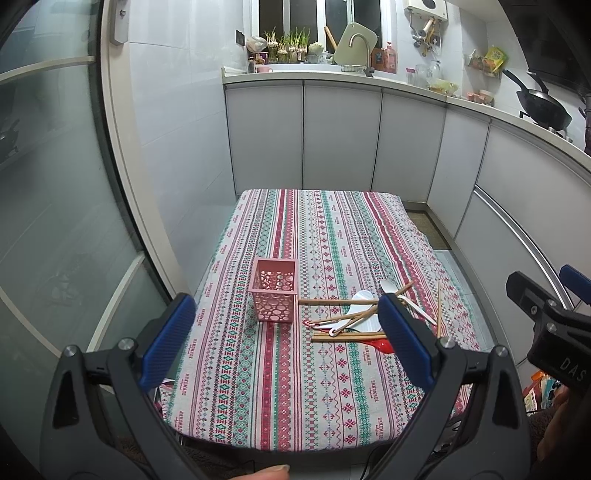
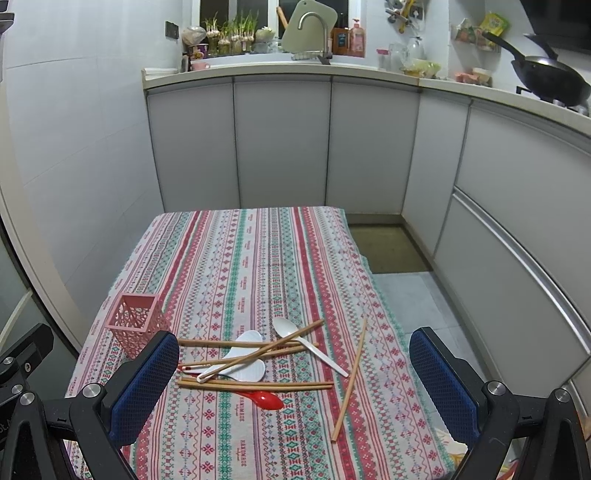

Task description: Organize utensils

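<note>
A pink perforated utensil holder (image 1: 275, 290) (image 2: 137, 325) stands upright and empty on the striped tablecloth (image 1: 295, 387) (image 2: 258, 266). To its right lies a loose pile: several wooden chopsticks (image 2: 258, 384) (image 1: 347, 336), white spoons (image 2: 308, 345) (image 1: 364, 297) and a red spoon (image 2: 266, 399) (image 1: 380, 346). One chopstick (image 2: 351, 376) lies apart on the right. My left gripper (image 1: 288, 339) hovers open above the near table, empty. My right gripper (image 2: 295, 384) is open too, above the pile, holding nothing. The right gripper's body (image 1: 546, 325) shows at the left wrist view's right edge.
Grey kitchen cabinets (image 2: 280, 144) and a counter with sink tap (image 2: 317, 33), plants and a black wok (image 2: 554, 79) wrap behind and to the right of the table. A glass door (image 1: 48, 221) stands on the left. A fingertip (image 1: 269, 470) shows at the bottom.
</note>
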The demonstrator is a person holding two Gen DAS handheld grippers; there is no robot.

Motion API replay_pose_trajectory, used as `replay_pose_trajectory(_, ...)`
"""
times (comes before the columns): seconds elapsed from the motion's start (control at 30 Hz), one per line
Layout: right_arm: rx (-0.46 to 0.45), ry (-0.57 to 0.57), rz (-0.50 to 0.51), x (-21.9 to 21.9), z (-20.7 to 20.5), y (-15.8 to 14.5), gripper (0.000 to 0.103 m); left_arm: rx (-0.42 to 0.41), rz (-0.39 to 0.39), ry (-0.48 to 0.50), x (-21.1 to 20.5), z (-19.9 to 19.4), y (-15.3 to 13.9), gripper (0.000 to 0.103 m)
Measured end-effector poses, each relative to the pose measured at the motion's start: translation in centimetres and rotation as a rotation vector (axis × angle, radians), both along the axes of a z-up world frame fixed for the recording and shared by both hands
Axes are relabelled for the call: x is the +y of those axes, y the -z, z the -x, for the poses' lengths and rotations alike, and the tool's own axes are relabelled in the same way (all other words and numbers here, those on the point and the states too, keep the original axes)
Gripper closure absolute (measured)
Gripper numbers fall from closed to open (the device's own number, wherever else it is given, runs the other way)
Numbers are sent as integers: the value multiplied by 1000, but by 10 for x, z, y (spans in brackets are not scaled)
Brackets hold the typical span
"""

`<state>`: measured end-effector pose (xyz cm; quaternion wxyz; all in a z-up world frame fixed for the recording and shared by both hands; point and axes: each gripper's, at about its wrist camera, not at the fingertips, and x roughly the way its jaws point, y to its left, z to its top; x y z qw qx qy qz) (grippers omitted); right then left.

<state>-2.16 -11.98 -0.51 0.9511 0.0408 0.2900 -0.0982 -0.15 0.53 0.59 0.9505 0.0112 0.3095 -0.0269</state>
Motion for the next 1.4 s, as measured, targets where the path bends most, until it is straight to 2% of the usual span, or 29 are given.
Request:
replay_pose_trajectory(0.83,23,-4,-2,-1,-7,3,1,23,11,30,-6,-7,8,4)
replay_pose_trajectory(1.0,71,-37,-23,-8,-22,11,1,47,13,88,-12,-25,19,4)
replay_pose_trajectory(1.13,127,-45,-42,-19,-40,22,1,110,55,133,-13,-53,37,4)
replay_pose_trajectory(1.23,182,-56,-50,-28,-58,33,1,103,34,157,-16,-67,45,4)
replay_pose_trajectory(1.4,261,-50,-135,-59,-93,63,1,194,15,261,-26,-99,61,4)
